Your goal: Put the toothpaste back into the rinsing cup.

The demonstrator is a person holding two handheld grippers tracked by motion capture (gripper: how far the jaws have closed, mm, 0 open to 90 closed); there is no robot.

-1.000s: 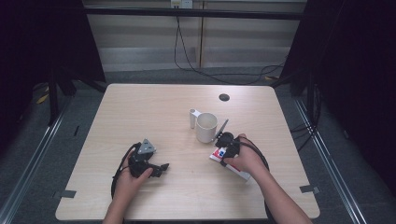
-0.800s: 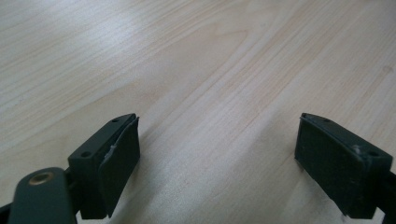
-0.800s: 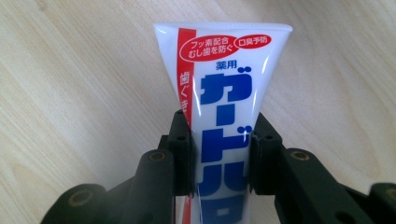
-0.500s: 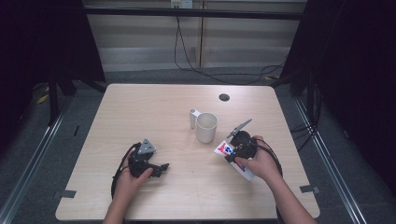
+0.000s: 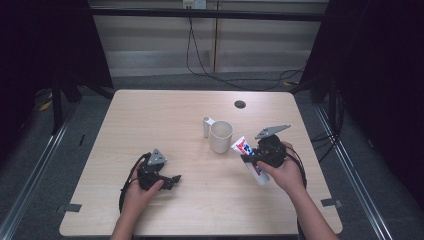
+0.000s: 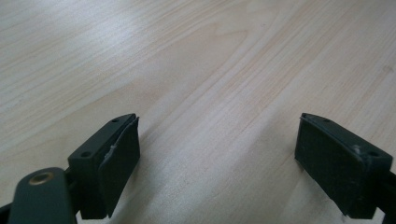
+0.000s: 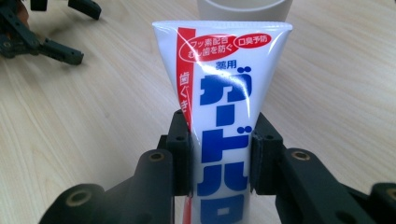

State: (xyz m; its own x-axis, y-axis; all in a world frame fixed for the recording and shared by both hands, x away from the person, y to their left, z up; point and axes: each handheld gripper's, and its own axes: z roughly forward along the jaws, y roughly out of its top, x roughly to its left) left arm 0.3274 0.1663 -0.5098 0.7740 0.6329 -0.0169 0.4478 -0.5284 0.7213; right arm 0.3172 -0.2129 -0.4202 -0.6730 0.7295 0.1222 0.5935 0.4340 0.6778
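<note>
Between your right tool's (image 7: 219, 161) jaws sits the tube (image 7: 219, 107), clamped mid-body and lifted off the worktop (image 5: 165, 120), its flat end aimed at the cup (image 5: 220, 136) just beside it, likely so it can drop in. Your left tool (image 6: 217, 163) rests wide open and empty, well apart.

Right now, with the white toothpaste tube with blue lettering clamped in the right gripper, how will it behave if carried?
The white toothpaste tube is probably soft: the right gripper pinches its body, so it may squash. Its glossy skin looks slippery. Its flat crimped end sticks out unsupported and may sag slightly.
</note>
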